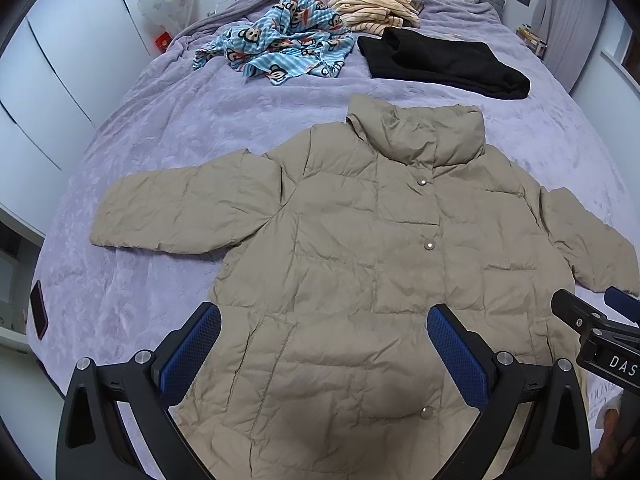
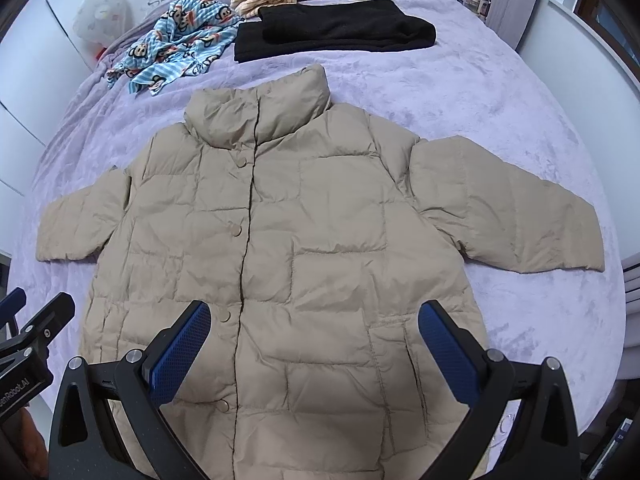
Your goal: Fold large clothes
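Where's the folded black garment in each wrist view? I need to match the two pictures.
Left wrist: black garment upper right of centre, beyond the jacket collar.
Right wrist: black garment top centre, beyond the collar.
Shared landmark: the blue monkey-print cloth, lying to its left.

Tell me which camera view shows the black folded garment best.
The right wrist view: the black folded garment lies whole and near the picture's middle. The left wrist view shows it whole too, but further right.

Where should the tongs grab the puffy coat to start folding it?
Probably a sleeve cuff. The coat lies flat, front up, sleeves spread wide. Bring the right tongs in from the outer side onto the right cuff, whose free edge is easy to pinch.
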{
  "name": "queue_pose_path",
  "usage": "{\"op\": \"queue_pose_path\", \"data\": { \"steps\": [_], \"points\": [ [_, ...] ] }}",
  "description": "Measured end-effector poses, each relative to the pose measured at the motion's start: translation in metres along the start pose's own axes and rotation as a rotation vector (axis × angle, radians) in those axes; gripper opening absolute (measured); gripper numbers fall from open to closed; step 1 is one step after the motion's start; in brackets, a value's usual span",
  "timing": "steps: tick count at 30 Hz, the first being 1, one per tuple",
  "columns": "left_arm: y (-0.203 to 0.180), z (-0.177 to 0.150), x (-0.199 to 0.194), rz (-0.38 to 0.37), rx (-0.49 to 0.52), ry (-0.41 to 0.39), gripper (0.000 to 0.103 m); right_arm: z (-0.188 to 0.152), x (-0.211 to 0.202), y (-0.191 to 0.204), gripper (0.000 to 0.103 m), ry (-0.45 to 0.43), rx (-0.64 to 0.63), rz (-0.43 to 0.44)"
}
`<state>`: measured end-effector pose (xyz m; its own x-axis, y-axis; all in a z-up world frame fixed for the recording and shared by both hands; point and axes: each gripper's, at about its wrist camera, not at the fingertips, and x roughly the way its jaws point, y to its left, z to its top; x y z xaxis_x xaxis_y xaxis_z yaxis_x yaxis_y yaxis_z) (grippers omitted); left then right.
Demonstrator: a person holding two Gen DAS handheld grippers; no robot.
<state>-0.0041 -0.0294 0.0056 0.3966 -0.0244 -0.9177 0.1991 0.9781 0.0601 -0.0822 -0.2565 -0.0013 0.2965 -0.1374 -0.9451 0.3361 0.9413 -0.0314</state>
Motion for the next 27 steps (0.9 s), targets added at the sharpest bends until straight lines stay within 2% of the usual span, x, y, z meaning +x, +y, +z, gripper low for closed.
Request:
{"op": "queue_pose_path", "data": {
  "steps": [27],
  "points": [
    [0.0033, 0.0015, 0.0051, -0.003, -0.011, 0.008, 0.103, 0.0069, 0.0028, 0.0043, 0.103, 0.0, -0.007, -0.003]
  ]
}}
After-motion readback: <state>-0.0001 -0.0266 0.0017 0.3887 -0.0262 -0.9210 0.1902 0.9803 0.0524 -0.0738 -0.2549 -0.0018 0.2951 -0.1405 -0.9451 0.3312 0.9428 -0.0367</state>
